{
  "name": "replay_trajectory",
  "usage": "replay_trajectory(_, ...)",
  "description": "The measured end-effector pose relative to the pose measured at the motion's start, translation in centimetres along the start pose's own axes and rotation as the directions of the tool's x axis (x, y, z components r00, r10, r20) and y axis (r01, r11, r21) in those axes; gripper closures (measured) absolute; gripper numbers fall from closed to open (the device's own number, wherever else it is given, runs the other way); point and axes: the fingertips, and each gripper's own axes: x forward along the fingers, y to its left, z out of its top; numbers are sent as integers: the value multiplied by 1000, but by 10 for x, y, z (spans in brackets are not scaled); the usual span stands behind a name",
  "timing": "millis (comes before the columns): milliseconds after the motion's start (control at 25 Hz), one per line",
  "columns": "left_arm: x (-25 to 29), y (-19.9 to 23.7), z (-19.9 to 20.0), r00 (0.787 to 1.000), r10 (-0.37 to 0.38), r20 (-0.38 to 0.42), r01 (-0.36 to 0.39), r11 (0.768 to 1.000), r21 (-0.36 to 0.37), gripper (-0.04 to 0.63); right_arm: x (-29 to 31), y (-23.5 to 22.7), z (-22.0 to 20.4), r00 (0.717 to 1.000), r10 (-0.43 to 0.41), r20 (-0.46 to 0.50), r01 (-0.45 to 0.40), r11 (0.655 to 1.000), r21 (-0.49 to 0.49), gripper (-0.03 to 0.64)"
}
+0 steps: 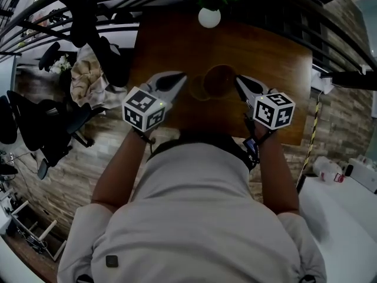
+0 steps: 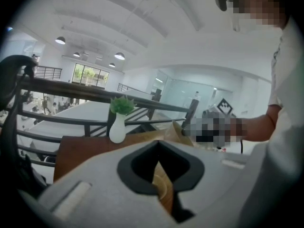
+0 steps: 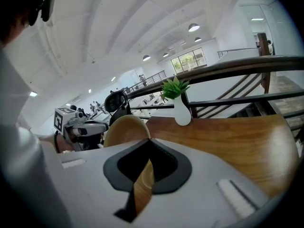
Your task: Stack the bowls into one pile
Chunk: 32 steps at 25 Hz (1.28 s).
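Large bowl [image 1: 219, 80] is sitting between both grippers: right gripper [image 1: 238, 81] is clamping its right rim, and left gripper [image 1: 183, 76] is pinching small bowl [image 1: 198, 89] just left.

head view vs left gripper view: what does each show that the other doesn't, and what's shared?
Head view only: the smaller bowl and larger bowl whole from above, side by side between the left gripper and right gripper; the stone-pattern floor. Left gripper view only: ceiling lamps, far windows, a sliver of bowl between its own jaws. Both: the right gripper, white vase with plant, wooden table, railing.
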Motion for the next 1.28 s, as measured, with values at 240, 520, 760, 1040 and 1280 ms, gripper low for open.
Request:
replay_trajectory(240,10,8,-22,1000,1,-27,-3,999,-40,591,20,-6,-16,998,16,-53,-15,1000,17,603)
replay_trajectory(520,20,20,-46,999,8,-48,-12,997,-78,591,45,-14,-38,994,39,-103,-35,999,38,603)
replay_trajectory(760,26,28,-67,996,6,-86,-16,993,-114,591,61,-14,-57,988,56,-144,-48,997,56,603)
replay_trajectory(1040,37,41,-86,993,-4,-120,-14,989,-147,591,84,-22,-78,977,67,-200,-53,996,74,603)
replay_trajectory(1280,53,50,-115,987,-18,-159,-10,984,-176,591,105,-39,-100,971,76,-229,-54,993,102,603)
